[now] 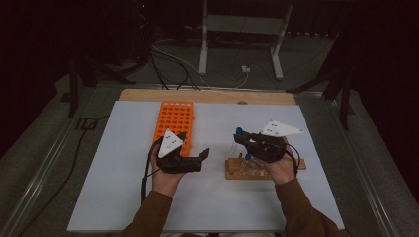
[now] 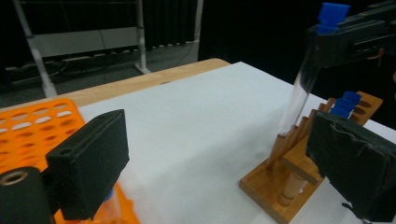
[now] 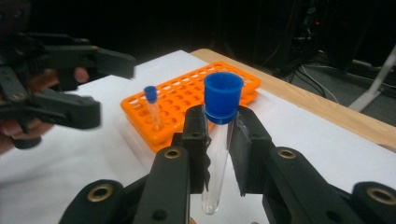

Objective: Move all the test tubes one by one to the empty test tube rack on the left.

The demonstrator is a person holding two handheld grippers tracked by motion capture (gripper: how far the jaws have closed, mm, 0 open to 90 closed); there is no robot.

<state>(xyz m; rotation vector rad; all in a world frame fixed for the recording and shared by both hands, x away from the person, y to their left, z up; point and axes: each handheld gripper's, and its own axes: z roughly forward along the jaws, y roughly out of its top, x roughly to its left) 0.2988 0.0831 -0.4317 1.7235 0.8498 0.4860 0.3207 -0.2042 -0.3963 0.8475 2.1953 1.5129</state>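
My right gripper (image 3: 218, 135) is shut on a clear test tube (image 3: 216, 168) just below its blue cap (image 3: 223, 97). In the high view this gripper (image 1: 242, 139) holds the tube (image 1: 236, 143) tilted above the left end of a wooden rack (image 1: 234, 173). Another blue-capped tube (image 1: 248, 157) stands in that rack. My left gripper (image 1: 193, 143) is open with nothing in it, near the front end of the orange rack (image 1: 174, 117). Its view shows the held tube (image 2: 301, 86) just above the wooden rack (image 2: 275, 186), between its open pads (image 2: 88, 163). One blue-capped tube (image 3: 151, 105) stands in the orange rack (image 3: 196, 91).
The white table top (image 1: 123, 173) has a wooden strip (image 1: 207, 96) along its far edge. Beyond it are a metal stand (image 1: 237, 29) and cables (image 1: 168, 59) on the floor. Free white surface lies left of the orange rack and in front of both hands.
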